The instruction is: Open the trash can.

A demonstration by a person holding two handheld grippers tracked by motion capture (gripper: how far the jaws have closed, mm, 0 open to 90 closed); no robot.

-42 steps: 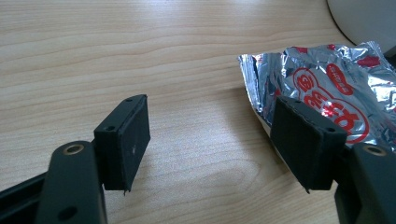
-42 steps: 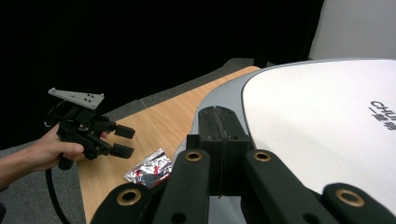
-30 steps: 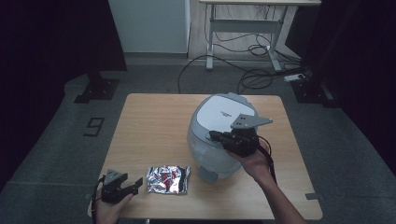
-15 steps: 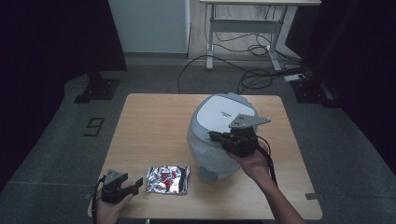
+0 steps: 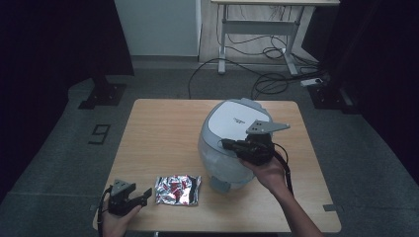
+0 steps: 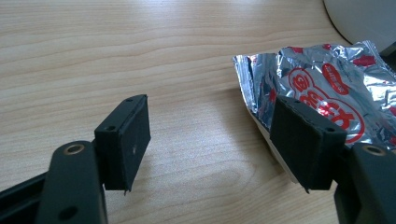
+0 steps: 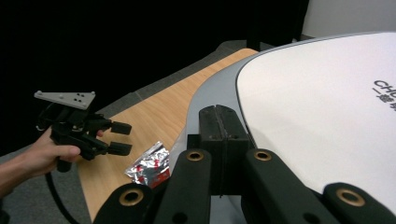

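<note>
Right gripper point(image 5: 232, 145), jaws closed and empty, rests on the cooker point(image 5: 225, 148); left gripper point(image 5: 146, 193) gapes beside the packet point(image 5: 178, 190)

The table point(image 5: 163, 133) is light brown wood with wavy lines. The foil packet point(image 5: 178, 190) is shiny silver with red shapes and red letters. The big round cooker point(image 5: 217, 148) is pale grey-blue, and its lid point(image 5: 232, 116) is white with small dark letters. The left gripper point(image 5: 141, 196) is black. The right gripper point(image 5: 228, 144) is black too, with a grey plate on top. The floor point(image 5: 59, 138) is dark grey.
</note>
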